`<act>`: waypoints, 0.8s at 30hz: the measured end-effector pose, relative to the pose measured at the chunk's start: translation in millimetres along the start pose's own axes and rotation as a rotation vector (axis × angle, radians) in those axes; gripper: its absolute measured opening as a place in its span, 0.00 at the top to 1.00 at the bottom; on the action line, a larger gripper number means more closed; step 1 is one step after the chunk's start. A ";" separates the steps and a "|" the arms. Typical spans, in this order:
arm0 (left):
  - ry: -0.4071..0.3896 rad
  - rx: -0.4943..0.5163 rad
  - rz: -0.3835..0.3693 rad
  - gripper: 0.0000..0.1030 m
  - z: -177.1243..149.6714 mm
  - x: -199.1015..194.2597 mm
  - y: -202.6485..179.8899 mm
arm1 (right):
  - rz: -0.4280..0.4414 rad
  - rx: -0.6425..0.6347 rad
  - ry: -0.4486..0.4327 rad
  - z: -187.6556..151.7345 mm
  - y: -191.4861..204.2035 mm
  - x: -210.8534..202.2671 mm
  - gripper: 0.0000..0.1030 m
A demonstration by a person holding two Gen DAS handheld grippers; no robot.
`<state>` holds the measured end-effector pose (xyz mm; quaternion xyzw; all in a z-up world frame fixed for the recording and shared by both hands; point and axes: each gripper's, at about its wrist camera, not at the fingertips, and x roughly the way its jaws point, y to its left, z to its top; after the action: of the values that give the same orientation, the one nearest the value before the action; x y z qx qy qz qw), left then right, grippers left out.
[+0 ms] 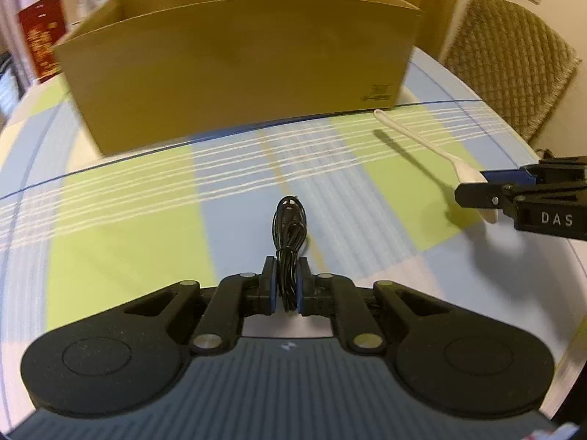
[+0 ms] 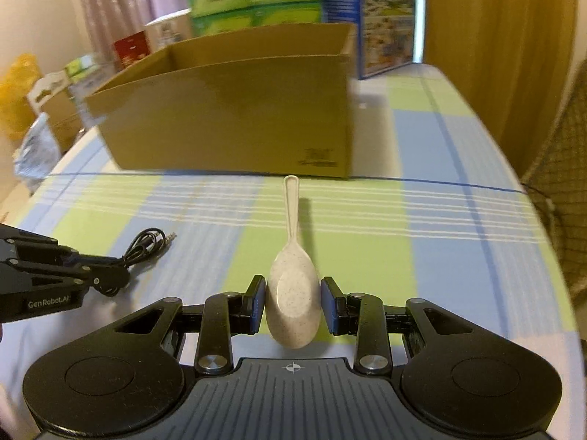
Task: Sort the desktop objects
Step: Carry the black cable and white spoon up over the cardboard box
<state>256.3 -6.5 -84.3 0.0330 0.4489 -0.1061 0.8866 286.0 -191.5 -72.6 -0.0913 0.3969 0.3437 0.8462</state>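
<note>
now both grippers carry something, and the step in hand looks like the carry toward the cardboard box (image 2: 234, 110), which stands open-topped on the checked tablecloth (image 2: 440, 242). its inside cannot be seen from either camera.

the left gripper (image 1: 287, 280) is closed narrow on a bundled black cable (image 1: 289, 234); the blue pads (image 1: 269, 278) press the bundle from both sides, and the loop end of the cable sticks out ahead of the fingers, pointing toward the front wall of the box. in the right wrist view the same cable (image 2: 146, 244) shows on the near side of the box, off toward its left front corner.

the right gripper (image 2: 292, 306) is set wider, its pads (image 2: 256, 304) against the two sides of the bowl of a speckled pale spoon (image 2: 293, 293). the handle runs forward, its tip near the lower front edge of the box. whether the spoon is lifted clear of the cloth is hard to say, though its shadow suggests it is.

judging from this, neither thing is in the box yet. the next move calls for raising each gripper above the front rim, moving over the opening, and only then letting go. the long spoon handle could catch the rim if it goes in low.
</note>
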 end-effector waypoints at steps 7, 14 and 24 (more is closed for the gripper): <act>-0.049 -0.024 0.002 0.76 -3.6 -0.2 10.6 | 0.014 -0.018 -0.001 1.4 14.9 6.6 0.71; -0.055 -0.046 -0.008 0.78 -4.3 8.4 15.4 | 0.019 -0.018 0.003 2.6 15.6 11.4 0.71; -0.037 -0.080 -0.003 0.90 -6.2 3.0 19.1 | 0.035 -0.027 -0.004 3.9 22.8 13.1 0.71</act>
<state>257.4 12.6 -91.1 -0.0050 0.4365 -0.0902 0.8951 279.2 -166.2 -76.9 -0.0954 0.3921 0.3638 0.8395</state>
